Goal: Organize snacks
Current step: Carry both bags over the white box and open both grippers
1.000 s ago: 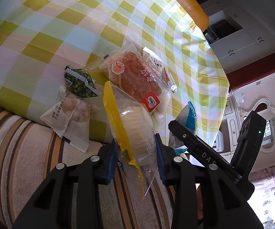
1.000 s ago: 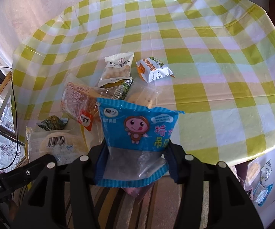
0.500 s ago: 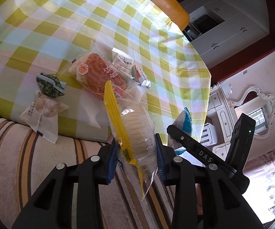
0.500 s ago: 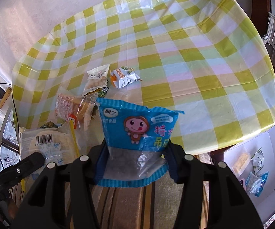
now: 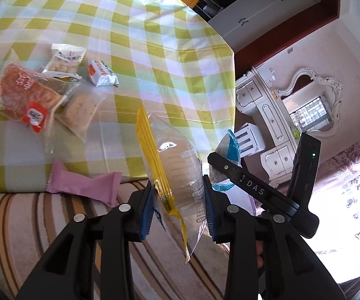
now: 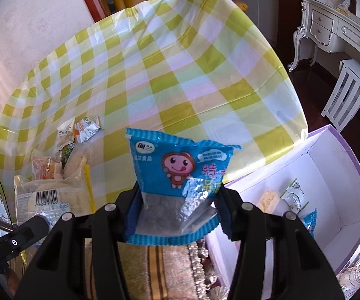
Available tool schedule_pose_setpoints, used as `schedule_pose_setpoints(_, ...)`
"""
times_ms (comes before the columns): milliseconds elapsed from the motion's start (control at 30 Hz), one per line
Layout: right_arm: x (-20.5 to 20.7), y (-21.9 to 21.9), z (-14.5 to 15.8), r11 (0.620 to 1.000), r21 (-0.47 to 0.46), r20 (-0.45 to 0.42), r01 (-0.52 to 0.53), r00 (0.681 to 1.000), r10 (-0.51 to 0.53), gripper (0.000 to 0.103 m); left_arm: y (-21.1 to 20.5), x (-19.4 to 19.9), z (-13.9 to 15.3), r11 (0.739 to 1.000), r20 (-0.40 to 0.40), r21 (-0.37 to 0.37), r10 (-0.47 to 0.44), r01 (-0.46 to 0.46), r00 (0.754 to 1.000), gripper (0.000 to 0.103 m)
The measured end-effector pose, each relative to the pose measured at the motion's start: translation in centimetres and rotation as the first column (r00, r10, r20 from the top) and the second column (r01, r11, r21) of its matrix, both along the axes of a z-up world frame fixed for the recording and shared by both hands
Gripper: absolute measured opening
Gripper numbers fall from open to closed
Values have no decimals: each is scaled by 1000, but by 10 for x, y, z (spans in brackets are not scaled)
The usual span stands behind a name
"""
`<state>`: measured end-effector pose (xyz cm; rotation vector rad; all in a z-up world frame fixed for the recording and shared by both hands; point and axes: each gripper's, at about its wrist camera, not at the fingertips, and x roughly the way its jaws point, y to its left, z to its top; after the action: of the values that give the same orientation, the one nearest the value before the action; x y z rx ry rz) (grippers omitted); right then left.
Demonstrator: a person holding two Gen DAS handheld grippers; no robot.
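Carrying two snacks at once, mid-transfer. Left gripper (image 5: 177,215) clamped on clear packet with yellow edge strip (image 5: 172,170), held upright between pads. Right gripper (image 6: 177,215) clamped on blue cartoon packet (image 6: 180,172), lower edge pinched, top standing free.

Done so far, judging by contents: white box with lilac rim (image 6: 329,175), just right of right gripper, already holding a few packets, among them white-and-green packet (image 6: 294,195).

Left to do: both held packets not yet dropped in. Remaining on counter (image 5: 155,50), ahead and left of left gripper: orange-red bread packet (image 5: 22,95), pale nut packet (image 5: 66,58), orange-and-white packet (image 5: 102,72), clear cake packet (image 5: 82,105). Pink wrapper (image 5: 85,182) at counter edge, left of left gripper. Roughly midway, by estimate.
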<state>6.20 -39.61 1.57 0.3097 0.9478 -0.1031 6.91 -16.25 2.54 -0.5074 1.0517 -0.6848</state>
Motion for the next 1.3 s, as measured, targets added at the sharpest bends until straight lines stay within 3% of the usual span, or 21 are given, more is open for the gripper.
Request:
schedule_pose_setpoints(367,-21,-72,-17,985,-26,-27,169,985,-169,52,-82,11,-14,984,-28,43,-173,174,984,33)
schedule_pose_setpoints(667,-28,-106,-32,964,-47,-65,261,962,-264,52,-126,15,-26,962,-56,97,-249,253,967,33)
schedule_pose_setpoints(800,-30,-115,-36,954,-48,-79,295,951,-298,53,-139,18,-28,954,-62,98,-277,282,959,34)
schedule_pose_setpoints(900,-31,-119,-38,948,-45,-81,316,944,-319,60,-143,19,-29,951,-64,96,-288,293,955,36)
schedule_pose_setpoints(1033,-29,-118,-34,947,-50,-68,316,945,-319,70,-142,19,-29,953,-62,96,-283,288,957,36)
schedule_pose_setpoints(1300,-25,-109,-28,954,-33,-59,298,952,-299,76,-134,16,-26,960,-49,94,-261,265,964,36)
